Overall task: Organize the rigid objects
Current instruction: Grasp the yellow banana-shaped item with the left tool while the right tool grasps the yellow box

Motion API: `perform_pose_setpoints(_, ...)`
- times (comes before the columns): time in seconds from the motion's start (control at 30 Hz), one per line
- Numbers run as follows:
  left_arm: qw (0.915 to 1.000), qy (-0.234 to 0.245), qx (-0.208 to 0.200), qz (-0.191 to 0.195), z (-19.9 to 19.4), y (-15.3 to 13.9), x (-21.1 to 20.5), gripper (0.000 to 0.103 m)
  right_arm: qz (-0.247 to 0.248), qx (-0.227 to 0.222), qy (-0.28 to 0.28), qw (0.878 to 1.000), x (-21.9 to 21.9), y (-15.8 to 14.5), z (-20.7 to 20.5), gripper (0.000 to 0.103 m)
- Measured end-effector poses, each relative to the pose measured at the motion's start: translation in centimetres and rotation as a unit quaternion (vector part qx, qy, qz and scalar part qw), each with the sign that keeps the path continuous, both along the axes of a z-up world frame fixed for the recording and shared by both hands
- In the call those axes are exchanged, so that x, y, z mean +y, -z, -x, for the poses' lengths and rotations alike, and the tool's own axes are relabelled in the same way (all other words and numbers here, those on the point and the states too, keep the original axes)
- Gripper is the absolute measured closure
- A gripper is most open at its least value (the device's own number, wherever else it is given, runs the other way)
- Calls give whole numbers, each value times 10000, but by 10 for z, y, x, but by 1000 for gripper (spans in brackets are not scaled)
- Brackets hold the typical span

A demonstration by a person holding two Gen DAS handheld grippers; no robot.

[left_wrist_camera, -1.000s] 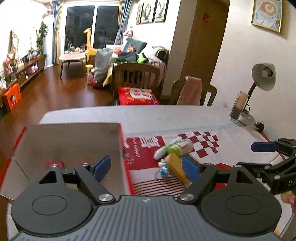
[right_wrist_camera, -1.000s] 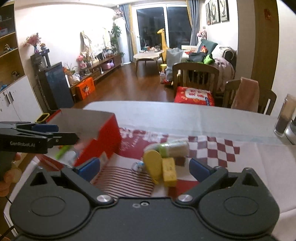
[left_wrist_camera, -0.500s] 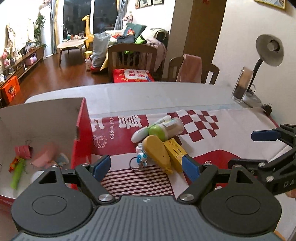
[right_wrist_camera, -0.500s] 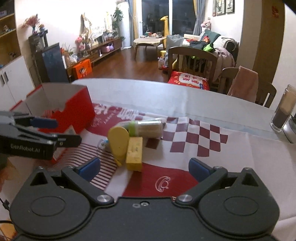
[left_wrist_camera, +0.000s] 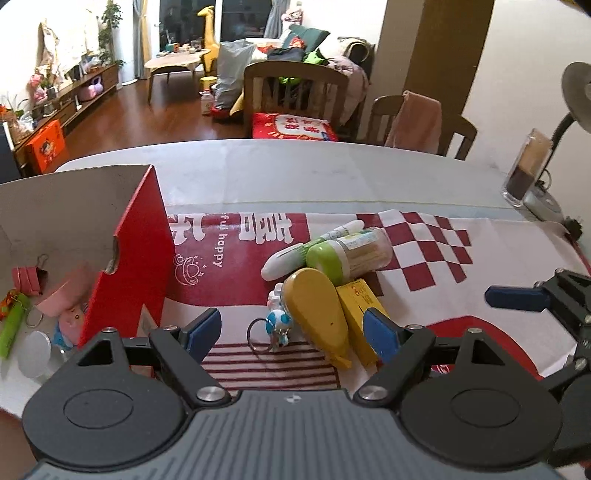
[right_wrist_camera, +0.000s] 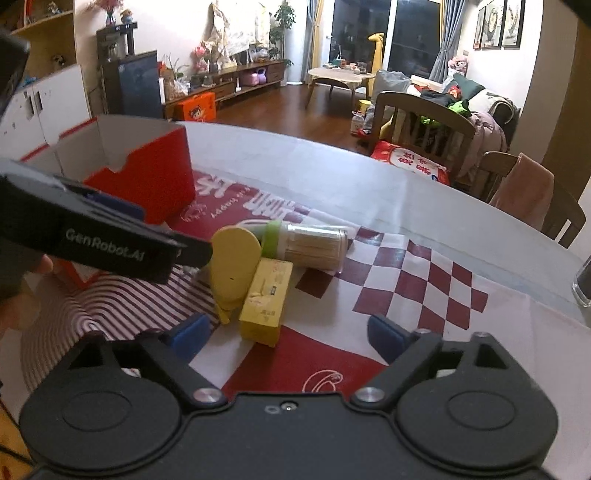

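Lying clustered on cloth, yellow oval case, yellow block, green-capped jar

Wooden chairs stand behind the table, dark wood floor, curtained windows beyond.

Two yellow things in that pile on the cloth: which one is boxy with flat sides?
The yellow box, the right-hand one in the right wrist view. The yellow rounded case touching its left side is smooth and oval, tapering to a point.

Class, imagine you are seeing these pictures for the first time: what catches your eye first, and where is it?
A small pile at the middle of the red-and-white cloth: a yellow oval case, a yellow box and a green-capped jar. Left of it stands a red box already holding trinkets.
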State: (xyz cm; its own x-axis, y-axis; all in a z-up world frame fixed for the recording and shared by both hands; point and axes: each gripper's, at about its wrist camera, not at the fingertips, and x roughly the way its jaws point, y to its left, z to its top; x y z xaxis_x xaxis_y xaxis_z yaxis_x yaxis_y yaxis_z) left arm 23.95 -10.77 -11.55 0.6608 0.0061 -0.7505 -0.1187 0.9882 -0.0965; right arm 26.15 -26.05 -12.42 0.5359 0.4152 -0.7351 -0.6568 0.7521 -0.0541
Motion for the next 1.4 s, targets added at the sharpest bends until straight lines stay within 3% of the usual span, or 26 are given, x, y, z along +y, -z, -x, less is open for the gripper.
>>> perform_pose_setpoints(0.37, 9993, -265, 225, -138, -34, 29, -12, 19, -104, 387, -174, 9990, 12, 28, -23, 31)
perform_pose_setpoints(0.7, 9987, -355, 320, 179, -50, 43, -5, 20, -312, 633, -281, 9971, 20, 38, -45, 42)
perform_pose_setpoints(1.07, 9997, -132, 174, 83, -55, 41, -11, 51, -594, 883, -495, 9931, 26, 41, -57, 44)
perform_pose_setpoints(1.2, 9996, -193, 120, 176, -54, 40, -4, 59, -651, 933, -545, 9920, 27, 41, -57, 52)
perform_pose_setpoints(1.27, 9996, -188, 67, 202, -53, 38, -2, 66, -606, 914, -472, 9929, 26, 41, -57, 62)
perform_pose_setpoints(1.4, 9993, -222, 37, 294, -50, 33, 2, 74, -684, 1054, -329, 9915, 20, 41, -58, 67)
